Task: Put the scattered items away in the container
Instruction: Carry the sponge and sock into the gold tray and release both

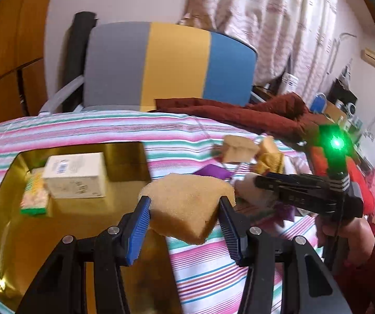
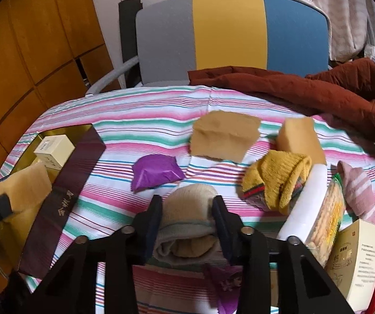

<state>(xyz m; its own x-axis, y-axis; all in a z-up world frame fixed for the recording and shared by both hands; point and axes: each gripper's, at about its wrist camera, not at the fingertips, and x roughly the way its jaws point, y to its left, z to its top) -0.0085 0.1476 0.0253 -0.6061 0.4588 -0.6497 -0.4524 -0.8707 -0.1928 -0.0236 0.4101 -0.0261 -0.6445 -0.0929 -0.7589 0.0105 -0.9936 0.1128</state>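
1. The left gripper (image 1: 184,206), at lower centre of the left wrist view, pinches a tan sponge (image 1: 187,204) between its blue pads. The sponge hangs at the right edge of the gold-lined container (image 1: 9,235), partly over the striped bedcover (image 1: 200,274); I judge it is about to be dropped in.
2. The right gripper (image 2: 186,217), at lower centre of the right wrist view, is pressed together on a rolled cream sock (image 2: 187,209) that lies on the cover. I judge the sock is freshly grasped and not yet lifted.
3. Done so far: inside the container, at the left of the left wrist view, lie a white carton (image 1: 76,175) and, touching it, a green-and-yellow packet (image 1: 34,196).
4. Left on the cover, in the right wrist view:
   - a purple pouch (image 2: 156,172) at centre;
   - a large tan sponge block (image 2: 224,137) above it;
   - a smaller sponge block (image 2: 301,140) at upper right;
   - a mustard sock (image 2: 278,180) just below that block;
   - a pink striped sock (image 2: 357,188) at the far right;
   - a cracker pack (image 2: 326,214) and a printed box (image 2: 354,259) at lower right;
   - a purple scrap (image 2: 226,282) under the gripper.
5. A dark maroon lid or box side (image 2: 64,204) runs along the container's edge; which it is I cannot tell.
6. Judgement: the task is early. Two items are stowed, two are in grip, and most are still scattered.
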